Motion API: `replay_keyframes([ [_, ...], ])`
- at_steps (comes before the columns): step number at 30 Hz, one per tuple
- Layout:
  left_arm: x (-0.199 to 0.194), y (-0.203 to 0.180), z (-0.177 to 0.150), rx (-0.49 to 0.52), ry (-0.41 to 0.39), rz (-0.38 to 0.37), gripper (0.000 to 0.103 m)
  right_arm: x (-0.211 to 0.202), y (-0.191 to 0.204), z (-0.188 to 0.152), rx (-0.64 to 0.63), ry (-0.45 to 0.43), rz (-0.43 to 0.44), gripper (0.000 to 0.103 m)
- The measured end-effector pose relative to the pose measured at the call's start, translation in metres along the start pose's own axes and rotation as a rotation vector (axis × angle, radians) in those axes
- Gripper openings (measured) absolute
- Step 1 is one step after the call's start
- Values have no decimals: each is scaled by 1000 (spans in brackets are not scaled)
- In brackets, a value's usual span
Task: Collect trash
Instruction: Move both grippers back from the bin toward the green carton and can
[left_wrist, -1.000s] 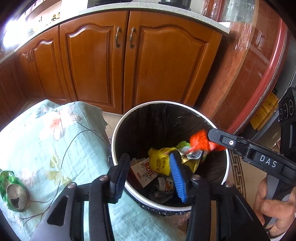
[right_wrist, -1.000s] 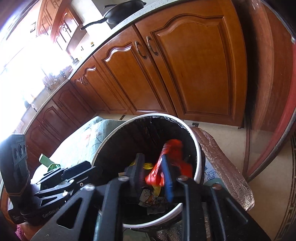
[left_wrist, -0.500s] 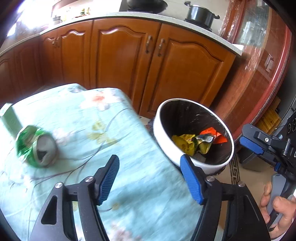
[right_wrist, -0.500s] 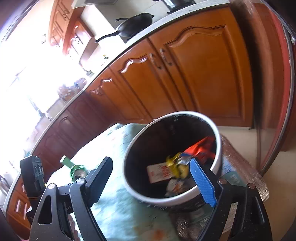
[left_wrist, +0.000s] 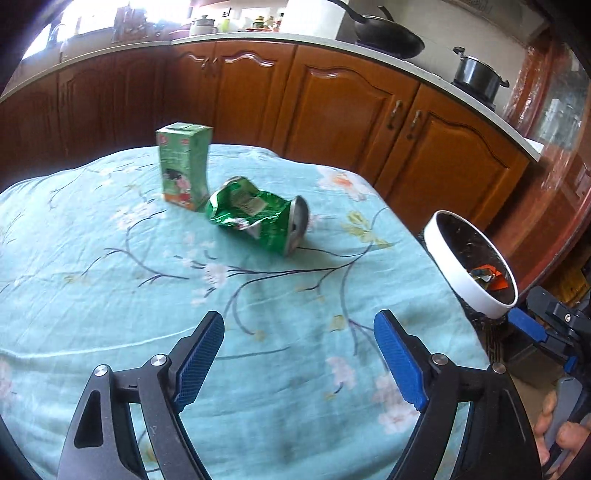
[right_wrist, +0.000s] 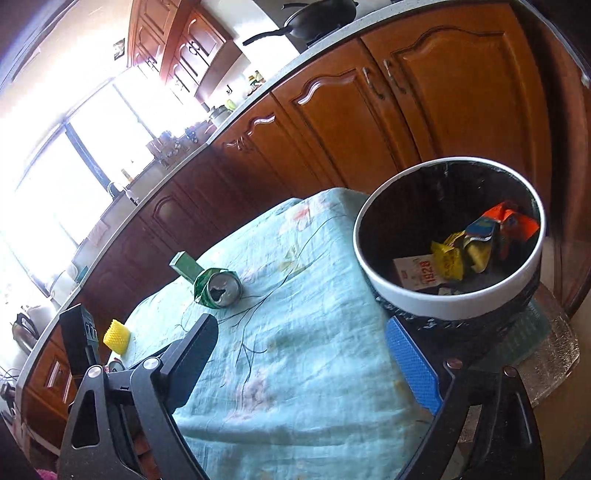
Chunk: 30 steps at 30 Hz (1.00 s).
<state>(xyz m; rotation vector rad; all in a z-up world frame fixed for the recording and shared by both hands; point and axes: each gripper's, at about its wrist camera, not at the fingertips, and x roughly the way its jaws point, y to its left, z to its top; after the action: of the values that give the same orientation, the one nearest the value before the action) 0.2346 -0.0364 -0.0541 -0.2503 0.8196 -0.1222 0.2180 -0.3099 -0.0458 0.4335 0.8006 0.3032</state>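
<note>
Both grippers are empty with their jaws spread wide, having just been opening. The left gripper (left_wrist: 299, 365) hangs above the pale blue flowered tablecloth (left_wrist: 110, 295), nothing between its blue pads. It faces the crushed green can (left_wrist: 258, 216), which lies on its side near the middle of the table, and the green juice carton (left_wrist: 183, 164) standing upright just behind it, the two touching or nearly so. The right gripper (right_wrist: 314, 365) sits over the table edge beside the white-rimmed trash bin (right_wrist: 384, 288), which already holds a yellow wrapper (right_wrist: 448, 258), an orange wrapper (right_wrist: 515, 221) and a white card (right_wrist: 421, 275).

By my reading, one drop-off is done and the next pickup is starting. The can is the nearer target: the left gripper should advance, straddle its dented middle and close gently, since crumpled metal may slip or roll. A small yellow object (right_wrist: 116, 334) also waits on the table's far side.
</note>
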Motion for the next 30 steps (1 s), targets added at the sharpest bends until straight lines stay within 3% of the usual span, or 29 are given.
replay_keyframes([
  [9,-18,52,0,-85,-23,81,83,46,51,-25,-49,110,11,98],
  [18,-16,79,11,-115,-38,128,83,84,70,-29,-31,142,11,98],
  [30,37,92,76,-91,-69,116,85,105,72,-25,5,155,17,98],
])
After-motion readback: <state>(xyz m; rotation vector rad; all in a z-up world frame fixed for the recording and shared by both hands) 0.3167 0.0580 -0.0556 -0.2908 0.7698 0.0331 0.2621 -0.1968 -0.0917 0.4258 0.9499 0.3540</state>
